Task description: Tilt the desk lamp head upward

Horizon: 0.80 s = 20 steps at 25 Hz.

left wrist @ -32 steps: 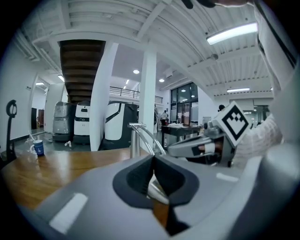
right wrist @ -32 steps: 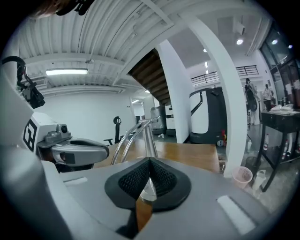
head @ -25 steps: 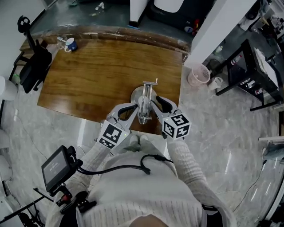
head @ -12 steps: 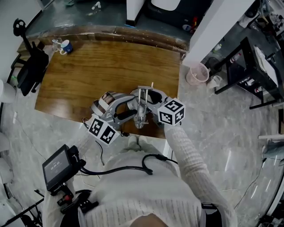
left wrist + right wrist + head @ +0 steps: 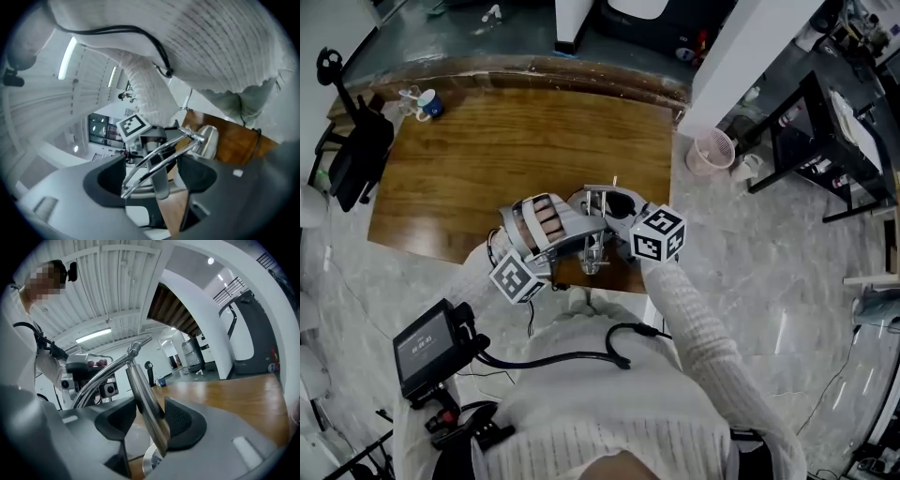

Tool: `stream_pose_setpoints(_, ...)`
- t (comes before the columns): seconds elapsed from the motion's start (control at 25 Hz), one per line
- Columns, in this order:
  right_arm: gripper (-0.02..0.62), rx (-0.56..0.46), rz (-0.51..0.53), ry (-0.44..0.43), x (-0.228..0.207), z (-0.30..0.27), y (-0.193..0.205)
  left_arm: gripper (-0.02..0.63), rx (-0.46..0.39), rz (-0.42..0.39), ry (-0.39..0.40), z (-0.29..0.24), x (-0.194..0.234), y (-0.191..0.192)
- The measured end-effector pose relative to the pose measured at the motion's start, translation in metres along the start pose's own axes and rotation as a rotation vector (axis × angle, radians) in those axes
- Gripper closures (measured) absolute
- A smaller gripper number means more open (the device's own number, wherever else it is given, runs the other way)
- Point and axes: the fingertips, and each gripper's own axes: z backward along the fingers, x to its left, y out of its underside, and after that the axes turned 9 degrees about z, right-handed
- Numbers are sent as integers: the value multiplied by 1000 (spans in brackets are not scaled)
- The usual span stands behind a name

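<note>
Desk lamp (image 5: 598,232) at the counter's (image 5: 487,159) near edge, frame centre, its long axis running top to bottom. Left gripper (image 5: 150,177) is opening wide, arm rods (image 5: 161,154) loose between its jaws. Right gripper (image 5: 145,422) is closing round the post (image 5: 143,390), not yet clamped.

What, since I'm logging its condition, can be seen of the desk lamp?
The desk lamp looks like polished silvery metal: a round base, a thick post and thin paired rods hinged at its top. It stands near the wooden table's front edge. The post sits between the closing right gripper's jaws, seemingly against one pad; the rods pass between the opening left gripper's jaws, untouched.
</note>
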Motion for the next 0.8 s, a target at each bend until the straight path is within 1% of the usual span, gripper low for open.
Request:
stream_pose_setpoints(0.04, 410, -1, -2, 0, 1, 1, 0, 273, -11, -36, 21, -3, -6, -4)
stream_pose_setpoints(0.12, 410, -8, -6, 5, 3, 2, -1, 303, -23, -81, 41, -8, -15, -10)
stream_pose_setpoints(0.16, 408, -12, -9, 8, 5, 2, -2, 318, -24, -93, 38, -8, -18, -11)
stream_pose_setpoints(0.24, 410, -19, -13, 12, 7, 3, -4, 327, -24, -107, 15, -9, -18, -13)
stream_pose_setpoints(0.32, 411, -16, -7, 14, 5, 3, -5, 336, -22, -99, -2, -11, -15, -12)
stream_pose_setpoints(0.44, 420, -7, 21, 21, 1, 0, -1, 321, -18, -55, 22, -13, -15, -7)
stream_pose_setpoints(0.56, 422, -17, 31, 22, 4, 1, 1, 318, -33, 10, 54, -9, -13, -13)
stream_pose_setpoints(0.64, 422, -25, 24, 20, 5, 5, -3, 317, -49, 73, 87, -6, -4, -21)
stream_pose_setpoints(0.72, 422, -31, 16, 20, 4, 8, -5, 318, -82, 176, 127, -2, 7, -29)
stream_pose_setpoints(0.8, 421, -38, 13, 20, 2, 7, -4, 318, -125, 312, 176, 2, 18, -35)
